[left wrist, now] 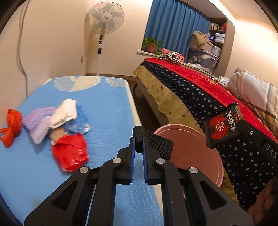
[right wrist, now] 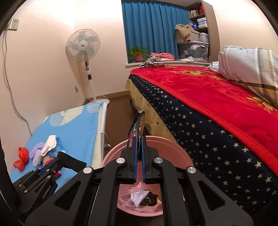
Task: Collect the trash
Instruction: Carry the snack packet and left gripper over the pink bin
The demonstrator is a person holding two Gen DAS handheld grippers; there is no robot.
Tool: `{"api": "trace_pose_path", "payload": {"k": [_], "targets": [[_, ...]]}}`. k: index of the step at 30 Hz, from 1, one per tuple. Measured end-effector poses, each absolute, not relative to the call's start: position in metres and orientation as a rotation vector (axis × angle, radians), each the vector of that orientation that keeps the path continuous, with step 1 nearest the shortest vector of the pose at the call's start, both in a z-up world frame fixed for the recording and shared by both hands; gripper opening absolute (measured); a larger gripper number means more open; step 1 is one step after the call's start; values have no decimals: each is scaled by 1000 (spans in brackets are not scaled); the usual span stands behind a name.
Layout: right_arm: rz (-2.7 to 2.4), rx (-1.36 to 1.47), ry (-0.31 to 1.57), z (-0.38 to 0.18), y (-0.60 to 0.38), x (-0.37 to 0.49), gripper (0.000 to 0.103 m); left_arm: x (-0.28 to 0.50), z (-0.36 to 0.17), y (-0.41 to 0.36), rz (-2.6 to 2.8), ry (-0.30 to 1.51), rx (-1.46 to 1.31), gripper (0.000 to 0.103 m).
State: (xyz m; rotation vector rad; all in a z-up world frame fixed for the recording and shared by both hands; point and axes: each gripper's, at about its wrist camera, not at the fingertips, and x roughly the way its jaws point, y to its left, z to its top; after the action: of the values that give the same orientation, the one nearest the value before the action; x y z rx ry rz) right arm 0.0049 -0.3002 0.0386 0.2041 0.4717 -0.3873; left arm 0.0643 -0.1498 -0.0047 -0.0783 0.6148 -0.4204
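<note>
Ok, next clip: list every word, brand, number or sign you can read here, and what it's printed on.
"GenRobot.AI": side of the left gripper, seen from the right wrist.
"DAS": body of the right gripper; the rest is cut off.
Large white Chinese characters beside a red crab logo: black snack packet; its small print is unreadable.
Dark label on the fan hub: too small to read.

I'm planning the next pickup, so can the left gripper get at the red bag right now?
Probably not yet: the left gripper is shut on a black strap. The path to the red bag on the table looks free.
</note>
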Motion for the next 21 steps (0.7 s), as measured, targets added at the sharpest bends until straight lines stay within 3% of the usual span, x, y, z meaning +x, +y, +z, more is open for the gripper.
{"api": "trace_pose_path", "payload": {"k": [21], "targets": [[-513, 220, 506, 25, -329, 6, 4, 78, -19, -192, -476, 647, -51, 8]]}}
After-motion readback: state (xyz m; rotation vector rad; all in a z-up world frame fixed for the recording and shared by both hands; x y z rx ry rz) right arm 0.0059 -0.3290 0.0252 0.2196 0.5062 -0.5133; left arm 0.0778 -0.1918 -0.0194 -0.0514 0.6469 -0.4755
